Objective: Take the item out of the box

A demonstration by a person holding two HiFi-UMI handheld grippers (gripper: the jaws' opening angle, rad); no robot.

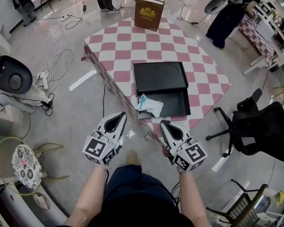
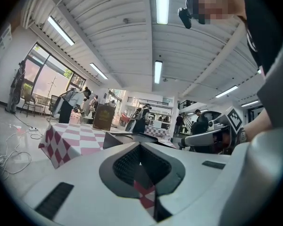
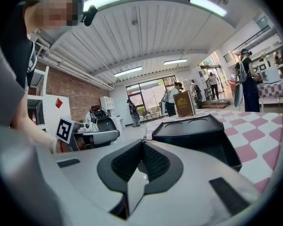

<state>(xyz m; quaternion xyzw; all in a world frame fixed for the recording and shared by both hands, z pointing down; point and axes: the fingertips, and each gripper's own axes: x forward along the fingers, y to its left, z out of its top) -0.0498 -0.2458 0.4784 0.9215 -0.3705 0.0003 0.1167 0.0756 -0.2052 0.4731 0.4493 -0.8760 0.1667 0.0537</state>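
Two handheld claws seen from above, held side by side in front of the person's body. The left claw has its two jaws pressed together with nothing between them, and the right claw is likewise closed on nothing. Each claw's own camera shows the grey pads meeting at the tips. Both point forward, roughly level, toward a worktop draped in a pink-and-white chequered cloth, and both sit short of its near corner, over the floor. Just beyond the claw tips, by that near corner, lies a shallow black box, already open. Its flat black lid sits shifted toward the middle of the worktop, covering the tray's far part and leaving the near part uncovered. The item rests inside the uncovered part, at the end nearest the worktop's near-left edge. It looks like a small, soft, crumpled packet, pale blue and white, thin and probably light, and it would likely give under a squeeze. By my reading the task is at the approach, with nothing grasped yet. The next move calls for one claw to spread its jaws, reach over the low box wall, and close on the packet without snagging the lid. A brown carton stands upright at the far corner, well apart.
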